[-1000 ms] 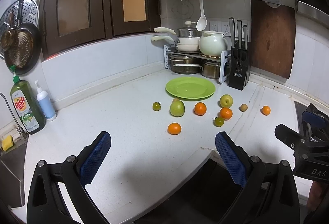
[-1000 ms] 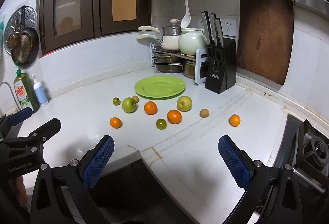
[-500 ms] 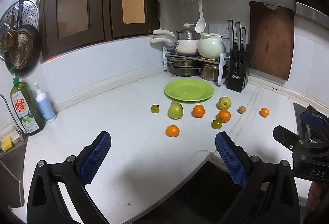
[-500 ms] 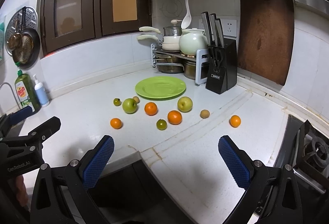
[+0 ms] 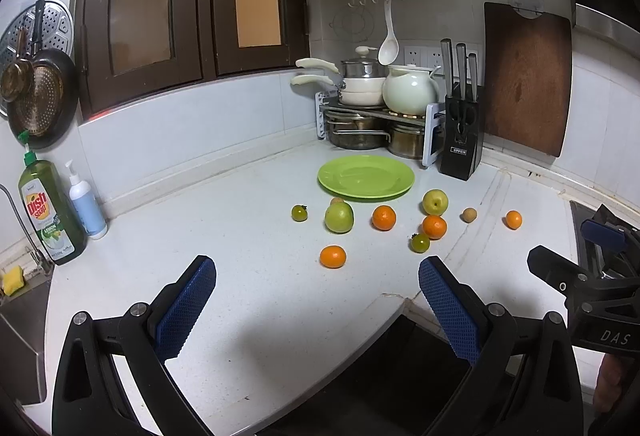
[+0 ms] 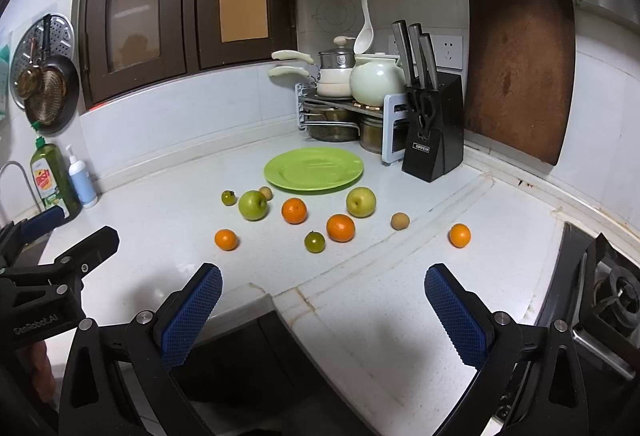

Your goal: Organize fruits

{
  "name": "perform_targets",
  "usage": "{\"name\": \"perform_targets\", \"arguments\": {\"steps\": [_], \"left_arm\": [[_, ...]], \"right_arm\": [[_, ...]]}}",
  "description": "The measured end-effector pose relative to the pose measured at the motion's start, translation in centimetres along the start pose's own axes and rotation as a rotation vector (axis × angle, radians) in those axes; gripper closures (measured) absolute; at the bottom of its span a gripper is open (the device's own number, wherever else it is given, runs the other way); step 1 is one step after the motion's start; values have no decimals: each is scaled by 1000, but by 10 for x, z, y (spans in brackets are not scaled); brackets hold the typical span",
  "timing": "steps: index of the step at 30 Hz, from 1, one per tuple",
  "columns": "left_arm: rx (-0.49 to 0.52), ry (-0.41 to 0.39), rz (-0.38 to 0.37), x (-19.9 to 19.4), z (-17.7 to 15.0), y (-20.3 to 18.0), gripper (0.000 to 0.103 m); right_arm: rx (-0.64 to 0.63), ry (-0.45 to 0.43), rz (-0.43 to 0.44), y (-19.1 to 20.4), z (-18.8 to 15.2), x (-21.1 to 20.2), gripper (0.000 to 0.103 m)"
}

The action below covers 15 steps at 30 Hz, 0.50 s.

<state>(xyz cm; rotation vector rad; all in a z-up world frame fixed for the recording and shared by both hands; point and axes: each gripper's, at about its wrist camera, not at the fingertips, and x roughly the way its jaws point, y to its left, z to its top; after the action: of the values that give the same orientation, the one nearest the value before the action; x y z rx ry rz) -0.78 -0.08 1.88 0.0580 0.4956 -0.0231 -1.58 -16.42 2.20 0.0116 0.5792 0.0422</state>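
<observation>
Hovering: both grippers are held above the near edge of the white countertop [image 6: 400, 316], well short of the fruit; nothing is touched.
Left gripper [image 5: 316, 300]: its blue-padded fingers are spread wide and nothing is held between them.
Right gripper [image 6: 322, 300]: likewise spread wide and empty.
Plate: the green plate [image 6: 314, 169] is seen bare at the far side, in front of the pot rack [image 6: 340, 108] and just left of the knife block [image 6: 434, 124].
Fruit: everything lies loose on the counter, near of the plate; none is on it yet.
Nearest pieces: the lone orange [image 5: 333, 256] at the near left of the cluster is found almost straight ahead of the left gripper, between its fingers in the left wrist view; a small dark green fruit [image 6: 314, 241] lies straight ahead of the right gripper.
Outlier: another orange [image 6: 459, 235] is set well apart to the right, nearer the stove [image 6: 600, 296] and so the right gripper.
Others: two green apples [image 6: 253, 205] [image 6: 361, 201], two more oranges and two small brown fruits are scattered between.
Judged step: a first pick is probably being lined up; round fruit offers no long axis, so only the forward reach matters.
Risk: a round fruit may roll if nudged by one pad first.
</observation>
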Motion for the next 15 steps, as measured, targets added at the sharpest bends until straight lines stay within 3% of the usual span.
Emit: {"name": "perform_targets", "arguments": {"steps": [15], "left_arm": [[2,1,-4,1,-1,-2,0]], "right_arm": [[2,11,8,2,-2,6,1]]}}
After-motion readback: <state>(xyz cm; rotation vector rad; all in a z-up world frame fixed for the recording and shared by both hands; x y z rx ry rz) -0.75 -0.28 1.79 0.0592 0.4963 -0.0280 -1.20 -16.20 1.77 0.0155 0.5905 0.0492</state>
